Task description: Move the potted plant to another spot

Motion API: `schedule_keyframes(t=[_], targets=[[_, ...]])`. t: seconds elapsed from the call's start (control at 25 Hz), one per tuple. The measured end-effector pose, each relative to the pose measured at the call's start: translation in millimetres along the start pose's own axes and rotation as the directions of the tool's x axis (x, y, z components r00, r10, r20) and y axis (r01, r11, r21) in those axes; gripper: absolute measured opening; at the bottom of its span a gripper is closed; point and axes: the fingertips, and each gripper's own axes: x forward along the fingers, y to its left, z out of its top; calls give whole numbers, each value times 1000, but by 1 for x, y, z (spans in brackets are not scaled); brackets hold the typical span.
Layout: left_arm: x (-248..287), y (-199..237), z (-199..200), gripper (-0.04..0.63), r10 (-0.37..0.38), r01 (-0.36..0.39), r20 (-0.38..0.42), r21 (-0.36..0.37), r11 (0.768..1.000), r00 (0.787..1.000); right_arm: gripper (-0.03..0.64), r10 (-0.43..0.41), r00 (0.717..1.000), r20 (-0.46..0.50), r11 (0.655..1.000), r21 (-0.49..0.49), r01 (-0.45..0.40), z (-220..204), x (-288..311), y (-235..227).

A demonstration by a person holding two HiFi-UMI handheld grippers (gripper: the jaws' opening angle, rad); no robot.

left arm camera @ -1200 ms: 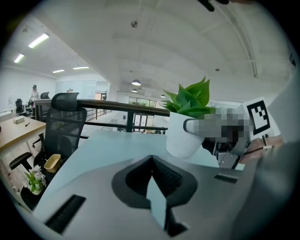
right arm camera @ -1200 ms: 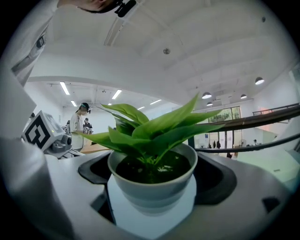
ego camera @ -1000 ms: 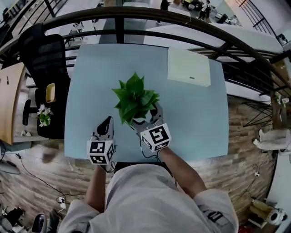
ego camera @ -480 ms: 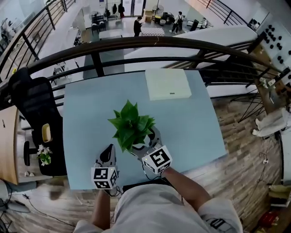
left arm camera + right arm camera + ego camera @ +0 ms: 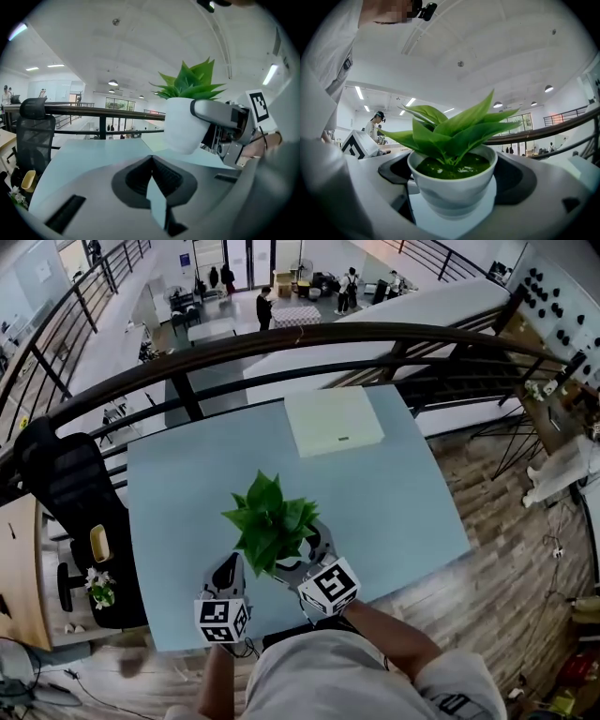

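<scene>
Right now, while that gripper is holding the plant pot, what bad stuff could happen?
1. Only the right gripper squeezes the potted plant, by the sides of its smooth white pot. The pot narrows downward, so it might slip or tip and spill soil.
2. It is near the table's front edge, so a drop could reach the floor.
3. The shut left gripper is close beside it and could knock the leaves.

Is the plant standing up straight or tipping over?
Upright: the pot sits level in the right gripper, leaves pointing up.
</scene>
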Motion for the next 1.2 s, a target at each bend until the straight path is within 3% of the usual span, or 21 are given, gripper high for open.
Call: schedule_keyframes(t=[0.68, 1.04, 1.2], targets=[[62, -94, 24, 12, -136, 135, 4, 52, 989, 991, 529, -133, 990, 40, 990, -38, 135, 26, -70, -82], [104, -154, 46, 12, -241, 240, -1, 104, 965, 970, 529, -244, 968, 59, 968, -45, 247, 40, -115, -140], [115, -161, 49, 12, -281, 280, -6, 125, 952, 960, 529, -288, 955, 67, 954, -65, 292, 43, -124, -152]])
